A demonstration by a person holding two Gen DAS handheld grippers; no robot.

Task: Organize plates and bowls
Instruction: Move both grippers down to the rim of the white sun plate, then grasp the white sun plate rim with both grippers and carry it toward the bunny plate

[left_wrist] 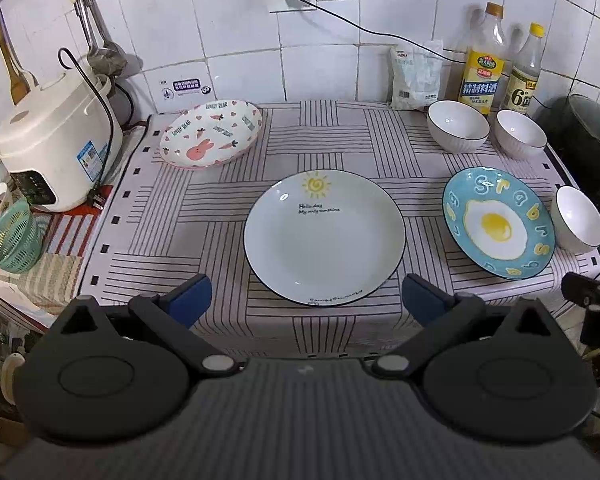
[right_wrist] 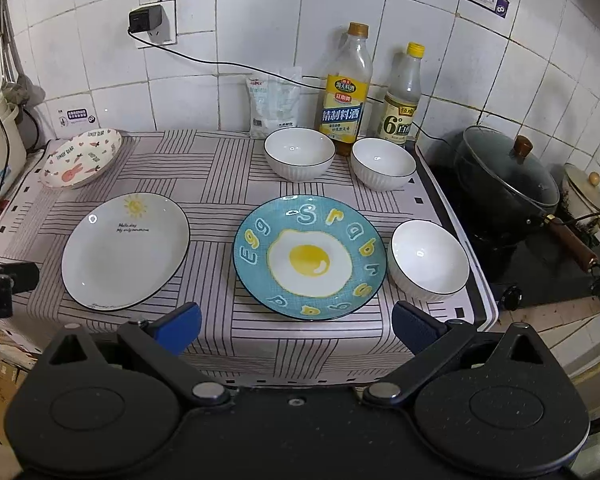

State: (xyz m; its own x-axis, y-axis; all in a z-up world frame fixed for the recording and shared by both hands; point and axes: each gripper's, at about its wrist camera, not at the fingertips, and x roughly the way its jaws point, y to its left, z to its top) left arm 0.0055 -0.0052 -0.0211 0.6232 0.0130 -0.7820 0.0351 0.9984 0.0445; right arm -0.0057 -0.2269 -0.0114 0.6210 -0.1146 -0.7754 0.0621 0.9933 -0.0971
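On the striped cloth stand a white sun plate [left_wrist: 324,240] [right_wrist: 124,252], a blue egg plate [left_wrist: 498,228] [right_wrist: 310,258] and a pink rabbit plate [left_wrist: 210,134] [right_wrist: 82,158]. Three white bowls: two at the back [left_wrist: 458,126] [left_wrist: 520,134] [right_wrist: 299,154] [right_wrist: 383,164], one at the right edge [left_wrist: 578,220] [right_wrist: 430,260]. My left gripper [left_wrist: 306,300] is open and empty, just before the sun plate. My right gripper [right_wrist: 296,328] is open and empty, just before the egg plate.
A rice cooker [left_wrist: 56,148] and a green basket [left_wrist: 14,240] stand left. Two bottles [right_wrist: 346,88] [right_wrist: 402,96] and a white bag [right_wrist: 274,102] line the tiled wall. A lidded black wok [right_wrist: 508,180] sits on the stove at right.
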